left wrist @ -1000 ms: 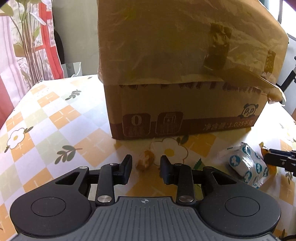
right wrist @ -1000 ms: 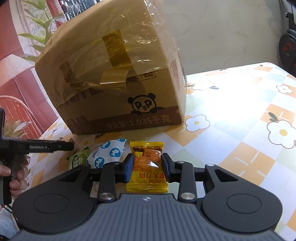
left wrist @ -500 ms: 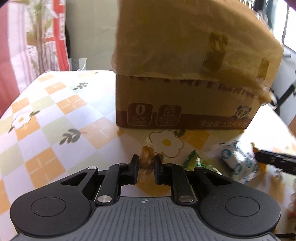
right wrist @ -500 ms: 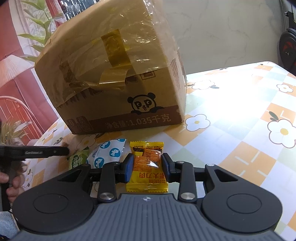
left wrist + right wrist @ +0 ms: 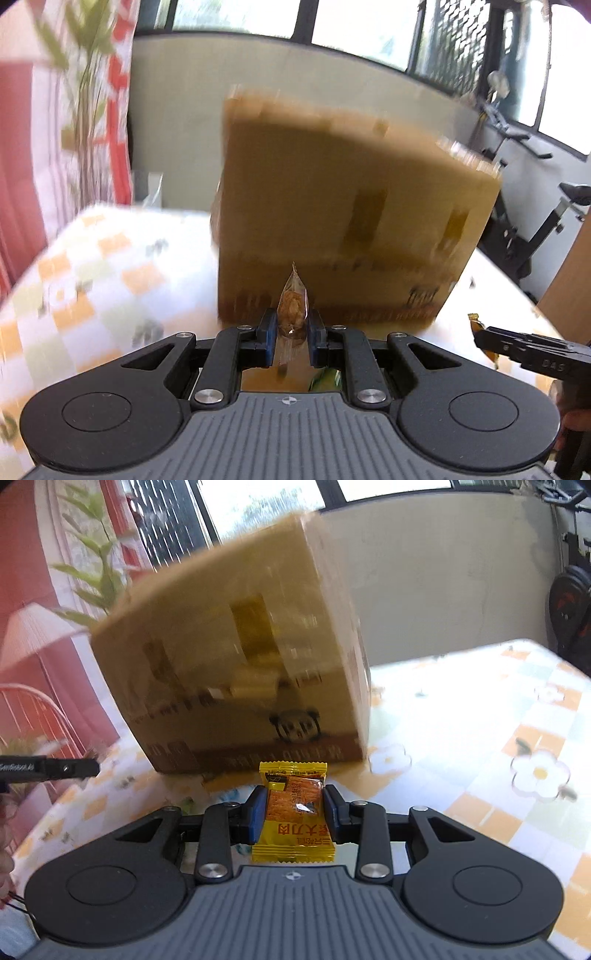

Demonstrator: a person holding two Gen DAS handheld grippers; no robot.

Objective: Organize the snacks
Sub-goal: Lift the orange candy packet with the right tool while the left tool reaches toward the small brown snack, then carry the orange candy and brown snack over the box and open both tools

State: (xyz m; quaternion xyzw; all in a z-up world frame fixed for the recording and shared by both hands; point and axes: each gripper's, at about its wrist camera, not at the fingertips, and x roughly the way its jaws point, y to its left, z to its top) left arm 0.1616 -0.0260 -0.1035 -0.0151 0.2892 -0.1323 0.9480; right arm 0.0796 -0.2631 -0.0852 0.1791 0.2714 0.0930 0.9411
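My left gripper (image 5: 291,326) is shut on a small clear-wrapped brown snack (image 5: 293,308) and holds it above the table, in front of the taped cardboard box (image 5: 347,221). My right gripper (image 5: 294,808) is shut on a yellow snack packet (image 5: 294,812) with an orange window, lifted off the table before the same box (image 5: 240,664). The right gripper's tip with the packet shows at the right edge of the left wrist view (image 5: 517,347). The left gripper's finger shows at the left edge of the right wrist view (image 5: 55,768). Both views are blurred.
The table has a checked cloth with flowers (image 5: 480,738). A green packet (image 5: 325,380) peeks out below my left gripper. A plant (image 5: 96,576) and red curtain stand at the left. An exercise bike (image 5: 535,221) stands beyond the table.
My left gripper closed on the brown snack and lifted it. My right gripper lifted the yellow packet off the table. Both views now sit higher and look at the box from farther back.
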